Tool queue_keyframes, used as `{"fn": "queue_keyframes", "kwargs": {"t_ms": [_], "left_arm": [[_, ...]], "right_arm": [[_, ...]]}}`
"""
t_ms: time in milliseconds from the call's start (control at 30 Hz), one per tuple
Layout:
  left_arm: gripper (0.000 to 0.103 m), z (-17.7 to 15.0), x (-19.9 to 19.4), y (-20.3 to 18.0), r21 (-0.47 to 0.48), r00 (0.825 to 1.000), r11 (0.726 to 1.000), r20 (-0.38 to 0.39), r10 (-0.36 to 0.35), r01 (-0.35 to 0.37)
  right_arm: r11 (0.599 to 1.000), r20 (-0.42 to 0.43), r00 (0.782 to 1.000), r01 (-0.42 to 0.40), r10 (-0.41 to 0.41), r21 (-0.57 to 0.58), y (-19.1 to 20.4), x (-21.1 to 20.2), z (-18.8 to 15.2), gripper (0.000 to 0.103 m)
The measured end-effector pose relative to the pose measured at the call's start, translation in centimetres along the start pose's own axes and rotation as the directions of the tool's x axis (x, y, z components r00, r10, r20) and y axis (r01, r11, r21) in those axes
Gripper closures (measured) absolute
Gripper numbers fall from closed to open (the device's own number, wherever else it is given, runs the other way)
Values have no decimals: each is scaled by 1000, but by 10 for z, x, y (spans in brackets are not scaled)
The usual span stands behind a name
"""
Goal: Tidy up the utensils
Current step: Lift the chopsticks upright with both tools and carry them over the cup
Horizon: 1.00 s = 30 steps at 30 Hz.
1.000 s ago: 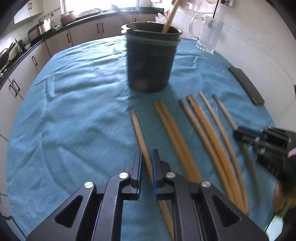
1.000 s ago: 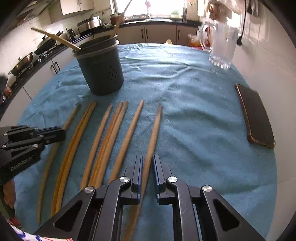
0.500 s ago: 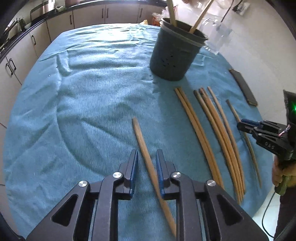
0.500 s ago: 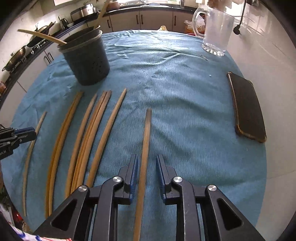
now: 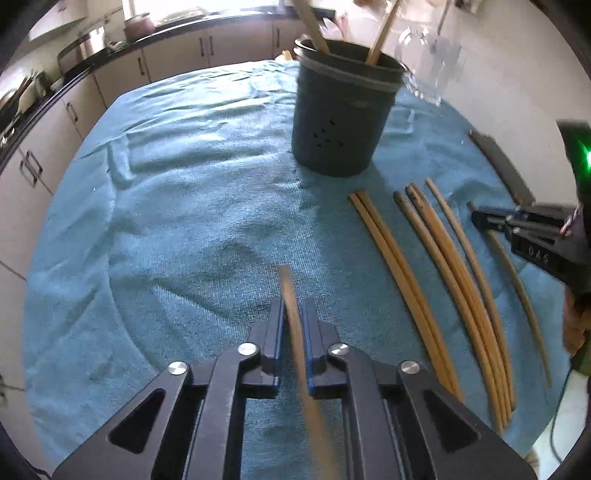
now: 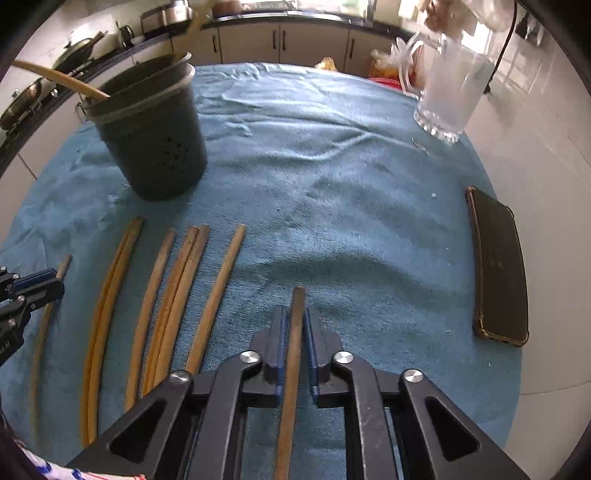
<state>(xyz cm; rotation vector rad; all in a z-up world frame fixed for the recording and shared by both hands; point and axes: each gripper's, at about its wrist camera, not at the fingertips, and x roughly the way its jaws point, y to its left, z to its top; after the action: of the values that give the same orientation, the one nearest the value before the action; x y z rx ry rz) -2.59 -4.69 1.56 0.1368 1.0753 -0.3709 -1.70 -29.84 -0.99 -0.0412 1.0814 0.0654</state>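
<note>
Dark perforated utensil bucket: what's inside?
The dark perforated plastic bucket holds two wooden sticks leaning out past its rim. Their lower ends and the bucket's bottom are hidden by the wall.

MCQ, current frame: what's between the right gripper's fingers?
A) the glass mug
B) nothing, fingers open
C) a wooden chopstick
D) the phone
C: the right gripper has a wooden chopstick running straight between its fingertips, its tip poking out ahead over the blue cloth.

Eight wooden sticks (image 6: 214, 295) on the cloth, one dark holder (image 6: 151, 133), one glass jug (image 6: 450, 88), one phone (image 6: 498, 269)
</note>
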Motion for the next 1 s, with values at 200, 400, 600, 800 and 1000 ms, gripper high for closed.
{"fn": "queue_keyframes", "kwargs": {"t_ms": [200,400,600,800,1000], "left_arm": [[96,-5,-42,1,-35,993,999,114,7,-3],[96,-27,-125,-3,-35,950,999,313,3,8],[96,-50,-184,-19,-19,895,1000,446,11,-4],[96,-66,-217,-36,14,848,1000,529,9,-19],[96,-63,-234,-46,33,824,999,566,-16,-4]], "right_arm": [[997,145,989,-38,29,61,-12,-43,-8,96],[995,324,946,-62,33,78,-10,-114,-23,96],[993,448,893,-78,32,85,-4,-170,-37,96],[995,502,865,-69,25,69,13,-200,-53,96],[996,534,845,-62,20,59,16,-219,-57,96]]}}
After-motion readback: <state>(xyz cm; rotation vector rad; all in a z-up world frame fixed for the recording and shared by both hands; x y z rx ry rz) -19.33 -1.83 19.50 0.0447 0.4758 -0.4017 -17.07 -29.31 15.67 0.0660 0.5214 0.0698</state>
